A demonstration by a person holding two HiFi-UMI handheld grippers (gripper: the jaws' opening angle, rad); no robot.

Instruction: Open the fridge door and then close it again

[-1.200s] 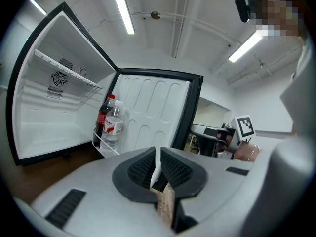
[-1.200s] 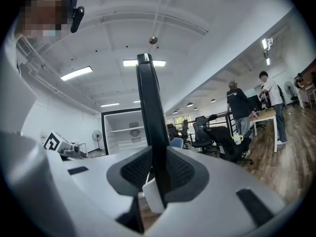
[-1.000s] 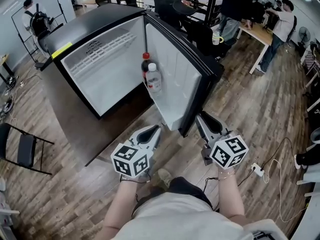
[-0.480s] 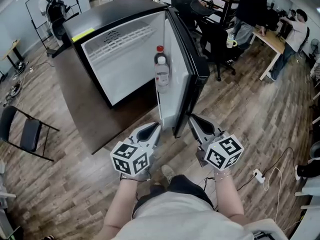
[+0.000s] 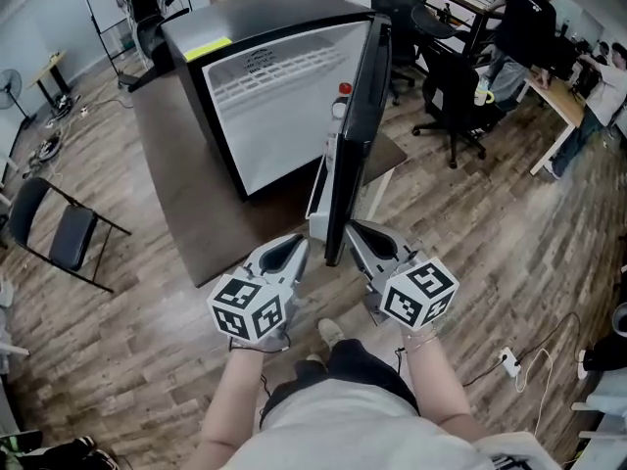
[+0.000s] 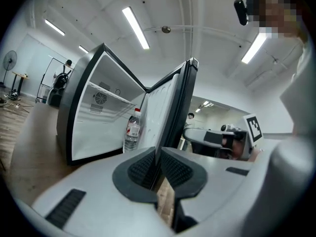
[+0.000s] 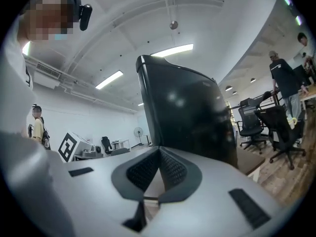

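Holding a clear plastic bottle (image 6: 131, 131) and a red-capped bottle (image 5: 344, 90), the half-open black fridge door (image 5: 359, 135) stands between left gripper (image 5: 292, 246) and right gripper (image 5: 358, 231), both near its edge with jaws pressed together, empty, the right's just closed

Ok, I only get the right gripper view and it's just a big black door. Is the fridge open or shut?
Observer: Open. In the head view the fridge door sticks out toward the person, seen edge-on.
Operator: Is there anything in it?
Observer: Yes, two drinks stand on the inside of the door: a clear bottle and a red-capped bottle next to it.
Operator: What's the other gripper doing?
Observer: The left gripper is on the white inner side of the door, with its jaws together and nothing held.
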